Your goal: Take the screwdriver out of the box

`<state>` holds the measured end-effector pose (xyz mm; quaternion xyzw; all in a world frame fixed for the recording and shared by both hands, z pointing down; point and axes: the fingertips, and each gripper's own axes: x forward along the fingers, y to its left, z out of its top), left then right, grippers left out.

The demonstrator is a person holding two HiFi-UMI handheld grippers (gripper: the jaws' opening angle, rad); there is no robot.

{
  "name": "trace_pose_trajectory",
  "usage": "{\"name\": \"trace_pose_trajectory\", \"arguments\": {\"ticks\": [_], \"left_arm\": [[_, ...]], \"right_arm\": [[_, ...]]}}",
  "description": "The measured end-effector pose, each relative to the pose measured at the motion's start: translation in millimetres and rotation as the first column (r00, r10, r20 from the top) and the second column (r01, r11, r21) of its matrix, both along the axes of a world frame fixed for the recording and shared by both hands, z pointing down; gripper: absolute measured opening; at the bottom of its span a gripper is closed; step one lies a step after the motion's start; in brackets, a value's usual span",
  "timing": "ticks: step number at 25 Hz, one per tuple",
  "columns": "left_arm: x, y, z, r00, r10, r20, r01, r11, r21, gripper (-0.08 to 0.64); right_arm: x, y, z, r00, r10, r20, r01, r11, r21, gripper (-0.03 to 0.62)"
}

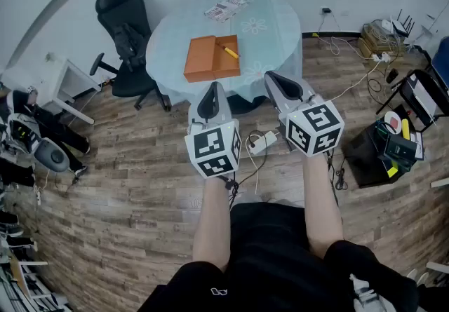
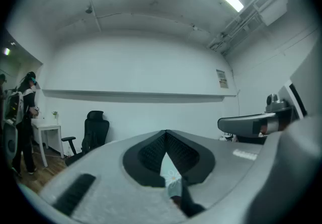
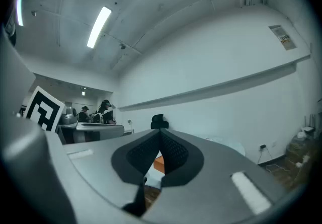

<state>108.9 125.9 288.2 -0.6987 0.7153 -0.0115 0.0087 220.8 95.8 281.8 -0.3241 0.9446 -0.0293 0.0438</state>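
An orange box lies open on a round table with a pale blue cloth. A yellow-handled screwdriver rests in it, near its right edge. Both grippers are held level in front of the table, short of its near edge and apart from the box. My left gripper has its jaws shut on nothing, and my right gripper is shut and empty too. In the right gripper view a sliver of the orange box shows below the closed jaws. In the left gripper view only the tablecloth shows there.
A black office chair stands left of the table, with a white desk further left. A printed booklet lies at the table's far side. A power strip and cables lie on the wooden floor, and a black bin stands at the right.
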Motion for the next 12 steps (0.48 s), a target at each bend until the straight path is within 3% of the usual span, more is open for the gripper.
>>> {"name": "trace_pose_trajectory", "arguments": {"ticks": [6, 12], "left_arm": [[-7.2, -1.3, 0.9, 1.0, -0.012, -0.009, 0.012, 1.0, 0.003, 0.002], [-61.8, 3.0, 7.4, 0.994, -0.108, -0.021, 0.108, 0.994, -0.009, 0.003]], "right_arm": [[2.6, -21.9, 4.7, 0.999, 0.035, 0.031, -0.033, 0.998, -0.048, 0.011], [-26.5, -43.0, 12.7, 0.997, 0.037, 0.072, -0.031, 0.996, -0.08, 0.011]]}}
